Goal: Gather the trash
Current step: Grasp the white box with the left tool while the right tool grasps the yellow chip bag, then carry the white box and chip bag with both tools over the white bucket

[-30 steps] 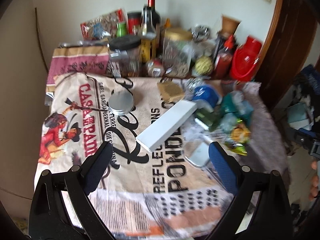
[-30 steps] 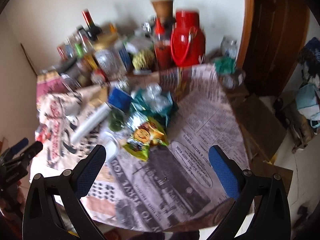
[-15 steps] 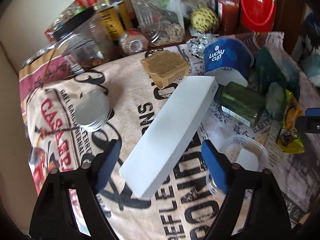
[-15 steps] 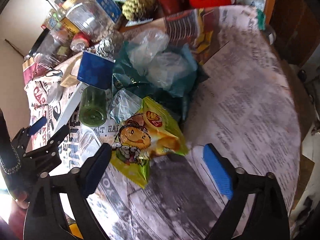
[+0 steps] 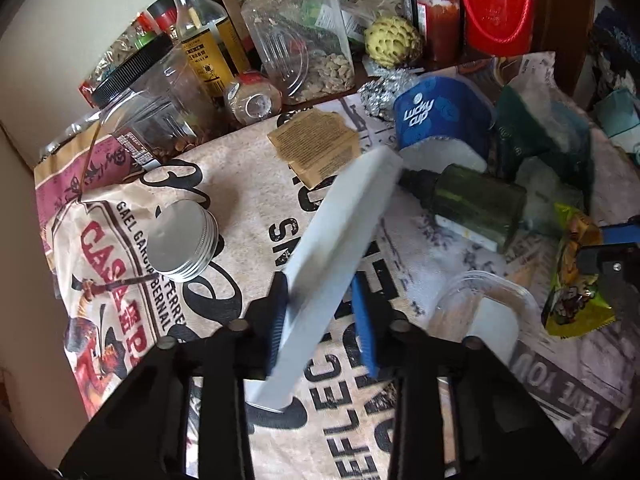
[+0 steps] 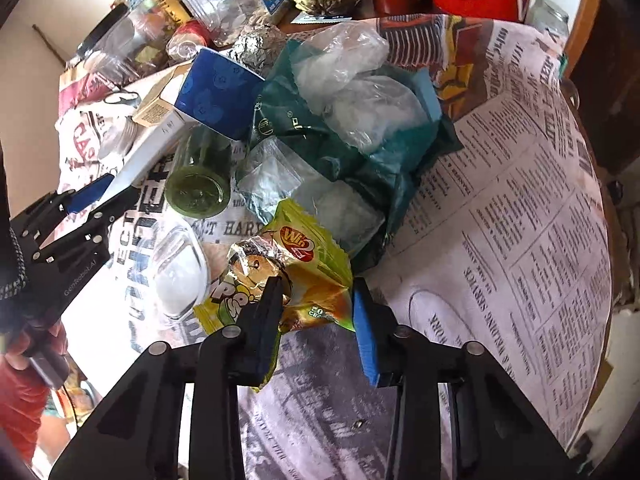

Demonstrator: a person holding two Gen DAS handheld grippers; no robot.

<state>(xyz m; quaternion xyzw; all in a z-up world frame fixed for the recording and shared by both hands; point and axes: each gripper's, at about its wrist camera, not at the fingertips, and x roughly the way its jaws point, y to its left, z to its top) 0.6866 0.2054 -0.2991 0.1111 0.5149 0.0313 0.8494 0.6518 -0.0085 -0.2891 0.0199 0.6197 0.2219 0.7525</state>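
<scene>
Both hands are closing on trash at once. The left gripper (image 5: pixel 320 316) has just been closing its jaws, and they now pinch the white box (image 5: pixel 340 240) near its lower end; the box lies slantwise on the counter (image 5: pixel 248 200), its far end touching the green bottle (image 5: pixel 476 204). The right gripper (image 6: pixel 316 312) has likewise been closing — its jaws now squeeze the crumpled lower edge of the snack bag (image 6: pixel 288 276), which lies just in front of the teal bag (image 6: pixel 320 140).

To do this step well, I would lift the box straight up — held so near one end, it may tip or swing into the bottle. The snack bag is slippery foil, so a firm, steady pinch matters before raising it.

Containers: a gold-lidded jar (image 5: pixel 296 36) holds nuts at its bottom; the black-lidded jar (image 5: pixel 148 100) seems to hold something dark, too unclear to name. The clear tub (image 5: pixel 484 312) near the box looks empty. The teal bag holds crumpled clear plastic (image 6: pixel 352 80).
</scene>
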